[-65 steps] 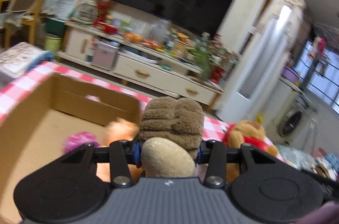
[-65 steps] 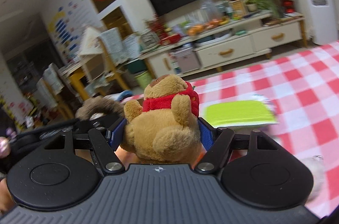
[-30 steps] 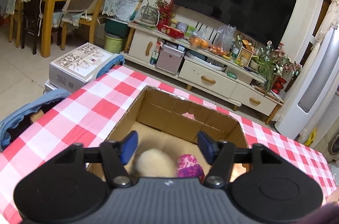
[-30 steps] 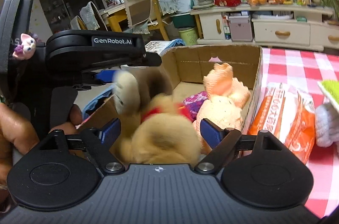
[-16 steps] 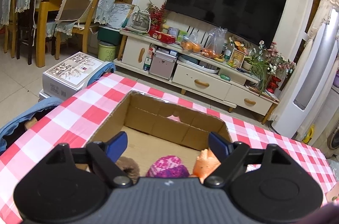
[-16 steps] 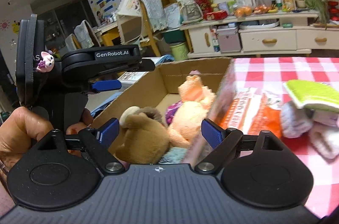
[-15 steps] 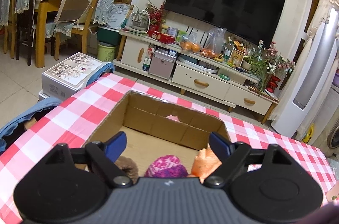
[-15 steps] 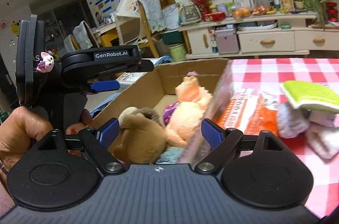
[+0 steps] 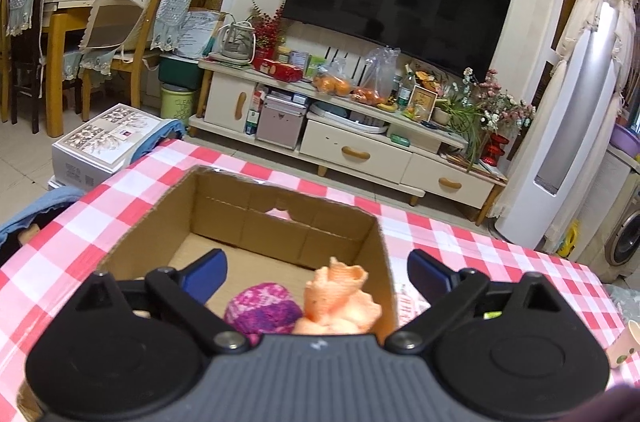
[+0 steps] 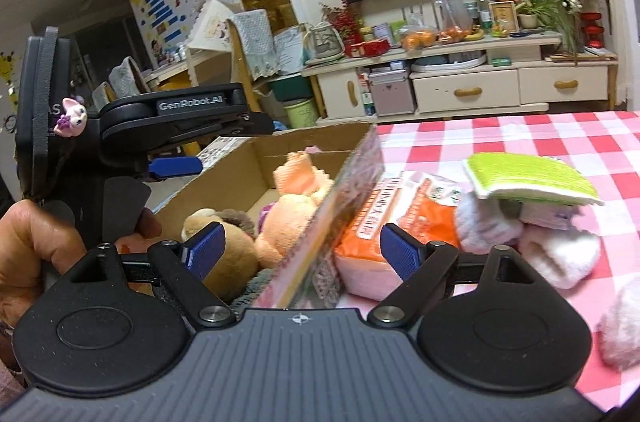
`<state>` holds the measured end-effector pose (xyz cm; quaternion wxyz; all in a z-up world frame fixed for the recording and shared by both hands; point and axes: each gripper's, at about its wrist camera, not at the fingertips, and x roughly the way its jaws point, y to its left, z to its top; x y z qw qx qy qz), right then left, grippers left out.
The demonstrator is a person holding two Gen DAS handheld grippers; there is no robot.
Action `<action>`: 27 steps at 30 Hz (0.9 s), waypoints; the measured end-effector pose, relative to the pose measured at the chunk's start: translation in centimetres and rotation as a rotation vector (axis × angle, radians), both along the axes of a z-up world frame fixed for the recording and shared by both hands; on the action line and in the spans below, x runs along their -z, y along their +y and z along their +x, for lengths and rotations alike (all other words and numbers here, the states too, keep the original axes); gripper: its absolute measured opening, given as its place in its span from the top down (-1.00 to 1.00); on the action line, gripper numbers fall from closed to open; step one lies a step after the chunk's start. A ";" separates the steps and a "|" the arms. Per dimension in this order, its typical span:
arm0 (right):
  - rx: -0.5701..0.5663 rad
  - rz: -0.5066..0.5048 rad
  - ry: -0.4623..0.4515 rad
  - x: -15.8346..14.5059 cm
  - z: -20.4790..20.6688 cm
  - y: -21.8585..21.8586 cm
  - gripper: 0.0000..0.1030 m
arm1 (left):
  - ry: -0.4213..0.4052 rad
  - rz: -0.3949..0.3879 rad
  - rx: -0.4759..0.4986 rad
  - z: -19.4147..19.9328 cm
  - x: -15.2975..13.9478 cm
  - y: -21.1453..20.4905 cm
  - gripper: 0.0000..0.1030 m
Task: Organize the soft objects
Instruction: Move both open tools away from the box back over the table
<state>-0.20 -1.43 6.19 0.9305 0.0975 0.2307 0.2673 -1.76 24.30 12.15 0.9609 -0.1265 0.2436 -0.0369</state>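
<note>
An open cardboard box (image 9: 280, 218) stands on the red checked tablecloth (image 9: 480, 254). In it lie a purple knitted ball (image 9: 262, 312), an orange plush toy (image 9: 340, 298) and a brown bear (image 10: 228, 254). My left gripper (image 9: 316, 272) is open and empty above the box's near end. My right gripper (image 10: 302, 248) is open and empty over the box's right wall (image 10: 340, 194). The orange plush also shows in the right wrist view (image 10: 296, 202). The left gripper shows from the side in the right wrist view (image 10: 176, 164).
To the right of the box lie an orange packet (image 10: 392, 218), a green sponge pad (image 10: 528, 182) and white fluffy items (image 10: 556, 250). A paper cup (image 9: 626, 342) stands at the table's right edge. A TV cabinet (image 9: 352, 142) stands beyond the table.
Both grippers let go of their plush toys, which now lie in the box. Both jaws opened wide. In the last half second the grippers drew back slightly.
</note>
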 end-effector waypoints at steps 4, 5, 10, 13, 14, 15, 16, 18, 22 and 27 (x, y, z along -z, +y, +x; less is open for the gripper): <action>0.037 0.013 0.007 0.2 -0.2 -0.3 -1.00 | -0.006 0.003 0.018 -0.1 0.0 -1.1 -0.92; 0.046 0.014 0.008 0.2 -0.3 -0.3 -1.00 | -0.008 0.007 0.024 -0.2 0.0 -1.4 -0.93; 0.082 0.020 0.008 0.3 -0.6 -0.6 -1.00 | -0.012 0.024 0.046 -0.3 0.1 -2.7 -0.93; 0.101 0.017 0.002 0.3 -0.8 -0.9 -1.00 | -0.015 0.035 0.063 -0.4 0.1 -3.5 -0.93; 0.107 0.015 0.000 0.3 -0.9 -1.0 -1.00 | -0.017 0.040 0.069 -0.4 0.1 -3.9 -0.93; 0.115 0.015 -0.003 0.3 -0.9 -1.0 -1.00 | -0.018 0.045 0.075 -0.5 0.1 -4.2 -0.93; 0.121 0.016 -0.005 0.4 -1.0 -1.0 -1.00 | -0.019 0.050 0.081 -0.5 0.1 -4.5 -0.93; 0.133 0.016 -0.007 0.4 -1.1 -1.2 -1.00 | -0.021 0.058 0.091 -0.5 0.1 -5.1 -0.93; 0.165 0.011 -0.012 0.6 -1.4 -1.5 -1.00 | -0.031 0.069 0.124 -0.7 0.1 -6.3 -0.93; 0.215 -0.012 -0.017 1.1 -1.7 -1.9 -1.00 | -0.034 0.083 0.166 -0.8 0.3 -7.7 -0.93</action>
